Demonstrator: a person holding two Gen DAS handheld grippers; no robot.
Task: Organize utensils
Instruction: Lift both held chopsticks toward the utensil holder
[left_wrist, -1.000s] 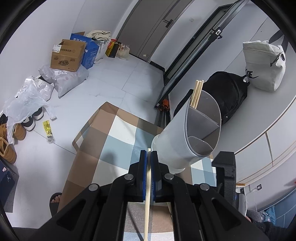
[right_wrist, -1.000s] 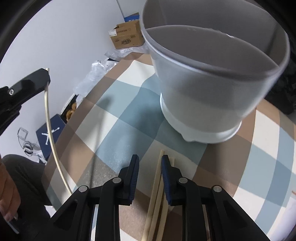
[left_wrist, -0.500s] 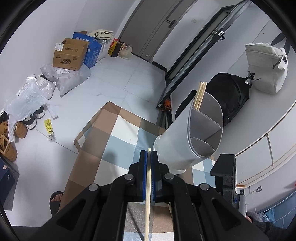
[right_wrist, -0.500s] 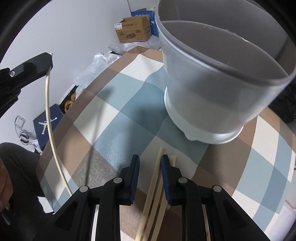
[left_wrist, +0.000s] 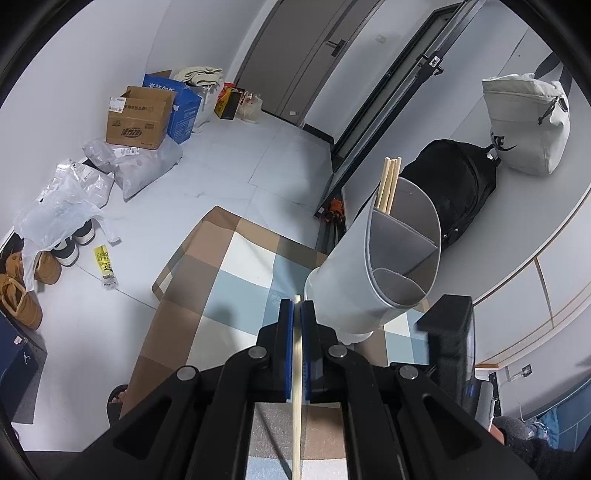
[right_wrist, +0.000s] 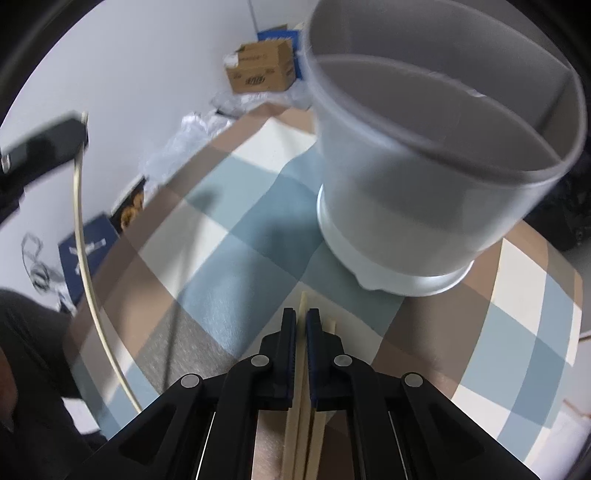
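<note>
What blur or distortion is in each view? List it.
Left wrist view: sharp, fisheye curves the door frame; left gripper and utensil holder crisp. Right wrist view: motion-blurred, holder rim and left gripper smeared; right gripper stays sharp.

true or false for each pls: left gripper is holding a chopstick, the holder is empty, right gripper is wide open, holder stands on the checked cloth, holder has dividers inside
1. The left gripper is holding a chopstick. True.
2. The holder is empty. False: chopsticks already stand in one of its compartments.
3. The right gripper is wide open. False: it has closed on a chopstick from the few lying on the table.
4. The holder stands on the checked cloth. True.
5. The holder has dividers inside. True: walls split it into compartments.
</note>
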